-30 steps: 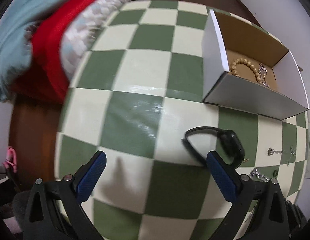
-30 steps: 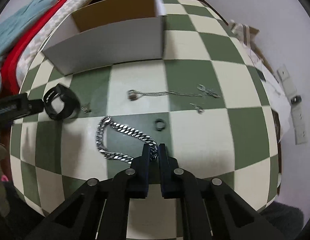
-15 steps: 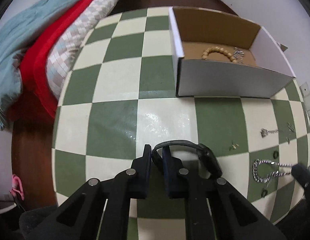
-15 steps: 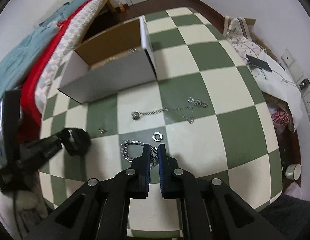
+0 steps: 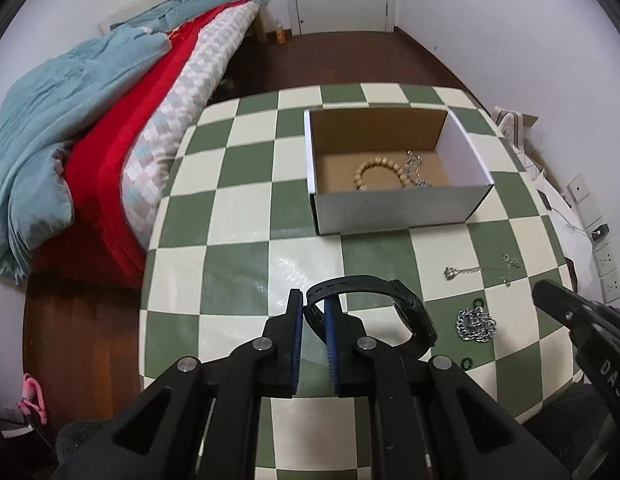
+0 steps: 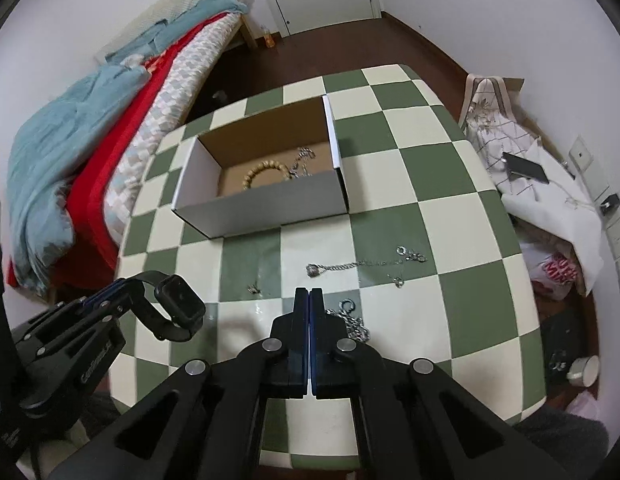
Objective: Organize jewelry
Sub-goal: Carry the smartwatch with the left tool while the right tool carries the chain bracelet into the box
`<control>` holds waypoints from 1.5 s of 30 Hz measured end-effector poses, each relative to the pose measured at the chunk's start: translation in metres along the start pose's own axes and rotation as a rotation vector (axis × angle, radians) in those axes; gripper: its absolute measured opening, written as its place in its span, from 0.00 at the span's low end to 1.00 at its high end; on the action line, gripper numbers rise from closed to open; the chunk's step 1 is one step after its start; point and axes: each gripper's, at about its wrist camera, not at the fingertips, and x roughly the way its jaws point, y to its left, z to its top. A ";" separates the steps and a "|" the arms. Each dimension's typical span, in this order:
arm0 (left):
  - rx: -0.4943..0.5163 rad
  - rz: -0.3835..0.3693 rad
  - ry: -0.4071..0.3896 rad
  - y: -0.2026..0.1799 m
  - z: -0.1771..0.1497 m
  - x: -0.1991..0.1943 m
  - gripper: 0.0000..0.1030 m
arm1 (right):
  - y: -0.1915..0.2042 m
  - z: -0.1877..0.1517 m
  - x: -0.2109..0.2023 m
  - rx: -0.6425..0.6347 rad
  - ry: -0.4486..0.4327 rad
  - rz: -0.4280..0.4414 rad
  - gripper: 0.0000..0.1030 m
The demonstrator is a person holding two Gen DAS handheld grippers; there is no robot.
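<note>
My left gripper [image 5: 313,312] is shut on the strap of a black watch [image 5: 413,314], which hangs above the checkered table [image 5: 238,208]. The right wrist view shows that watch [image 6: 178,300] lifted at the left. My right gripper [image 6: 310,300] is shut, and I see nothing between its pads. A silver chain [image 6: 353,326] lies bunched just right of its tips; the same chain [image 5: 475,324] is a heap in the left wrist view. An open cardboard box [image 5: 397,210] at the back holds a beaded bracelet [image 5: 379,172] and some silver pieces.
A thin necklace [image 6: 349,266], a small ring [image 6: 347,305] and an earring [image 6: 253,289] lie on the table in front of the box. A bed with a red and a blue cover [image 5: 110,120] runs along the left. Bags and a phone [image 6: 525,168] sit to the right.
My left gripper went from open to shut on the watch strap and lifted the watch. Both grippers rose well above the table. The silver chain went from stretched out to a heap.
</note>
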 end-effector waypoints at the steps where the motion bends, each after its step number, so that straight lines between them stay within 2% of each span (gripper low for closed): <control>1: -0.002 0.000 -0.004 0.002 0.001 -0.001 0.08 | -0.004 0.001 0.003 0.016 0.014 0.007 0.00; 3: -0.005 0.007 -0.003 0.005 0.001 0.001 0.08 | -0.015 0.002 0.016 0.045 0.067 -0.004 0.02; 4: -0.012 0.006 0.004 0.007 0.000 0.003 0.08 | -0.020 0.001 0.024 0.057 0.089 -0.009 0.08; 5: -0.017 0.006 0.009 0.007 -0.002 0.004 0.08 | -0.026 0.000 0.033 0.067 0.116 -0.018 0.23; 6: -0.021 0.009 0.018 0.008 -0.004 0.007 0.08 | -0.031 -0.003 0.041 0.068 0.135 -0.030 0.33; 7: -0.023 0.012 0.026 0.009 -0.006 0.009 0.08 | -0.034 -0.006 0.049 0.067 0.152 -0.041 0.48; 8: -0.025 0.014 0.034 0.011 -0.008 0.012 0.08 | -0.038 -0.009 0.058 0.068 0.176 -0.050 0.52; 10: -0.027 0.019 0.050 0.011 -0.013 0.018 0.08 | -0.041 -0.016 0.073 0.074 0.205 -0.054 0.52; 13: -0.028 0.023 0.068 0.012 -0.017 0.024 0.08 | -0.033 -0.025 0.088 0.019 0.186 -0.076 0.49; 14: -0.026 0.024 0.073 0.011 -0.018 0.025 0.08 | -0.028 -0.026 0.087 -0.004 0.162 -0.091 0.18; 15: -0.025 0.026 0.074 0.011 -0.018 0.026 0.08 | -0.024 -0.028 0.090 -0.019 0.166 -0.088 0.12; 19: -0.020 0.031 0.063 0.013 -0.016 0.022 0.08 | -0.023 -0.027 0.076 0.007 0.124 -0.062 0.02; 32: -0.042 -0.019 -0.020 0.012 0.014 -0.013 0.08 | -0.012 0.011 -0.023 0.032 -0.041 0.087 0.02; 40: -0.044 -0.058 -0.064 0.009 0.054 -0.031 0.08 | 0.013 0.053 -0.053 -0.006 -0.112 0.141 0.02; 45: -0.023 -0.068 -0.075 0.008 0.091 -0.026 0.08 | 0.029 0.089 -0.050 -0.041 -0.144 0.140 0.02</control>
